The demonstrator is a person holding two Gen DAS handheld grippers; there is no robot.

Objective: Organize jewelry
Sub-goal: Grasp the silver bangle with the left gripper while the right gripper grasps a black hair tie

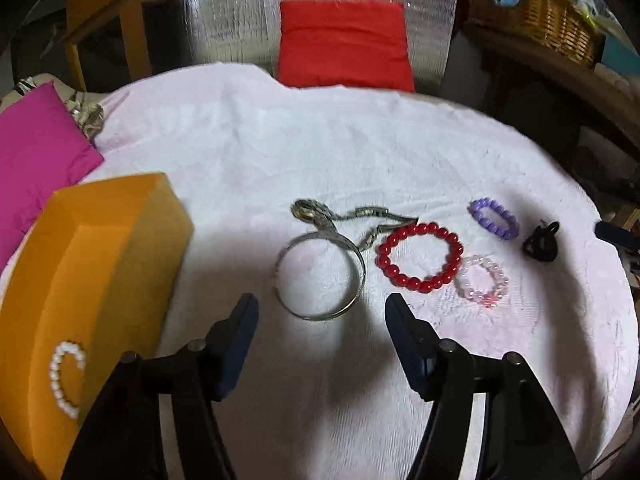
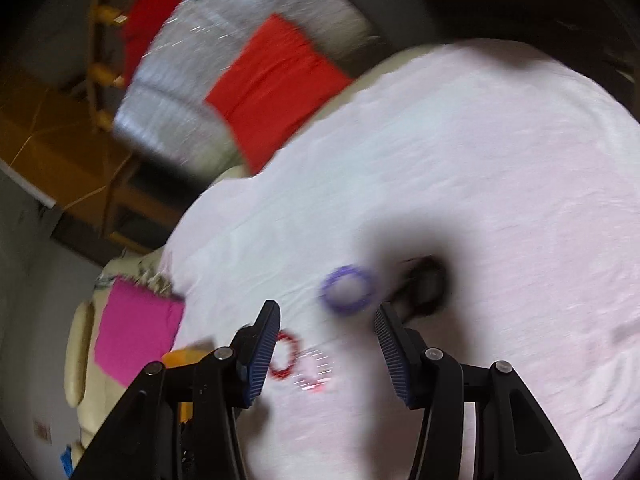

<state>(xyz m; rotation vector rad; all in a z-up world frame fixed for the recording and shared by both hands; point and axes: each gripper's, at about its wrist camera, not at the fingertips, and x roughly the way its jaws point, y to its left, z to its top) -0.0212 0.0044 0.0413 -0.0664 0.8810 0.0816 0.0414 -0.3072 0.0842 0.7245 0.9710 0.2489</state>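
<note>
**Student:** While both claws stand released with nothing between the pads, which piece does each one address?

**Tutor:** The left gripper (image 1: 322,312) hangs over the white towel (image 1: 360,152), jaws apart and empty. The silver bangle (image 1: 320,276) lies just ahead of its tips, between the two finger lines. The red bead bracelet (image 1: 420,257) sits ahead and to the right, touching the pink bead bracelet (image 1: 482,280). The orange box (image 1: 100,264) stands close on the left, a white bead bracelet (image 1: 66,376) already inside.

**Student:** And the other claw?

**Tutor:** The right gripper (image 2: 326,320) is likewise spread and empty. The purple bracelet (image 2: 347,287) lies just beyond its tips, roughly centred; a dark clip (image 2: 424,284) lies ahead to the right. That view is blurred, so the finer placing cannot be told.

**Student:** How should the pick be made well?

**Tutor:** Probably: lower until one pad falls inside the ring and one outside, then pinch the band itself. The bangle overlaps a wristwatch (image 1: 316,212) at its far edge, so grip the near edge, lest the watch drag along.
</note>
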